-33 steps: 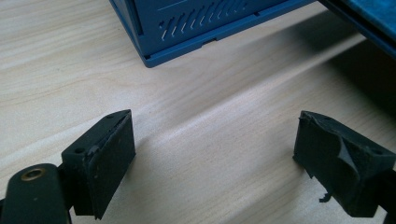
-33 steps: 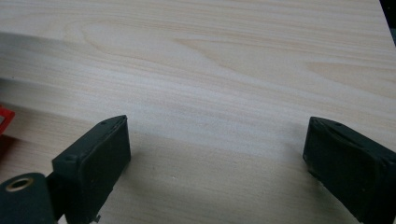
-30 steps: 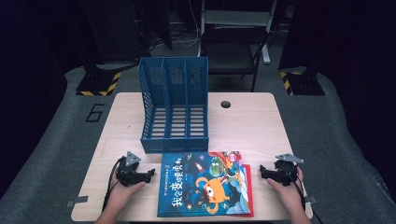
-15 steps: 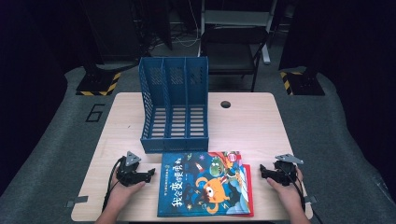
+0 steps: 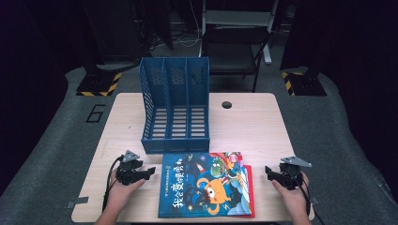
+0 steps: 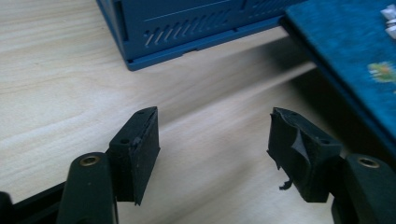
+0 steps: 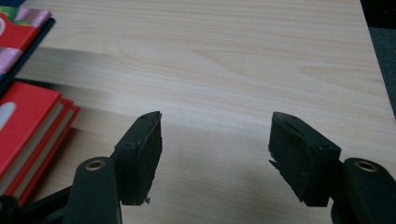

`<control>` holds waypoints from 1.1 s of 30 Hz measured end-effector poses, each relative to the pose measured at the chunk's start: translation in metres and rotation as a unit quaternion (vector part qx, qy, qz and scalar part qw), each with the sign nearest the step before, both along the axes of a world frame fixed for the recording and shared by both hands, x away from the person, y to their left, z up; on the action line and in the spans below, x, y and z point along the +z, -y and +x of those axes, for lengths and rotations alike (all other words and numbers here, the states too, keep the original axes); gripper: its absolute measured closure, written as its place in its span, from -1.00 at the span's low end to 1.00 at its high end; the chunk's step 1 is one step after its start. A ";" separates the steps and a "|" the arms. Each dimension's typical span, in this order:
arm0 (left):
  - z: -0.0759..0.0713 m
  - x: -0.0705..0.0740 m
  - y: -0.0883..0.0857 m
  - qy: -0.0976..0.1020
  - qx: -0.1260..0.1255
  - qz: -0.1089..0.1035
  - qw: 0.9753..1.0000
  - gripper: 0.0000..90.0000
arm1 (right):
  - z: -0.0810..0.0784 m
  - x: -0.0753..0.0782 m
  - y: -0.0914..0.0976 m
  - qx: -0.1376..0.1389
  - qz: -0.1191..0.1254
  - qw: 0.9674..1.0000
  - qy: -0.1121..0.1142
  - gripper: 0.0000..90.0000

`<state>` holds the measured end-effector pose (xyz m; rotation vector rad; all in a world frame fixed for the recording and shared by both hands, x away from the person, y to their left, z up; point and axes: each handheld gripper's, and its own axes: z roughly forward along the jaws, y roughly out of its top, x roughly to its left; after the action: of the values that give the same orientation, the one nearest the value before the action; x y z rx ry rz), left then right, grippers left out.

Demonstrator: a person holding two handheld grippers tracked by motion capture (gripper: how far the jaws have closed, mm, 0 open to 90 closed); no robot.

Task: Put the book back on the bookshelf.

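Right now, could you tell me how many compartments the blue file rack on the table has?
3. They stand side by side in the blue file rack behind the stack of books: one at its left, one in the middle, one at its right. All look empty.

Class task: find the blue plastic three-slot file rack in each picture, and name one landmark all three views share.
High view: the blue plastic three-slot file rack stands upright at table centre, behind the books.
Left gripper view: its base runs along the top edge.
Right gripper view: not in it.
Shared landmark: the pale wooden table.
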<state>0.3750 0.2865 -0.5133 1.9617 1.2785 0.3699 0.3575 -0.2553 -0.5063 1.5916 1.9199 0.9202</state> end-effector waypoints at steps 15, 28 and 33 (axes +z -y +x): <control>-0.019 0.021 0.022 -0.010 -0.042 -0.020 0.999 -0.15 | -0.032 0.023 -0.021 0.048 -0.005 0.999 0.003 -0.20; -0.046 0.033 0.017 -0.007 -0.050 -0.046 0.998 -0.24 | -0.054 0.033 -0.038 0.072 0.025 0.997 0.015 -0.22; -0.050 0.032 0.018 -0.006 -0.049 -0.053 0.997 -0.25 | -0.060 0.035 -0.046 0.083 0.026 0.996 0.018 -0.23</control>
<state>0.3249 0.2682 -0.4809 1.9309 1.1806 0.2370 0.2977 -0.2095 -0.4709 1.4493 2.0420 1.0681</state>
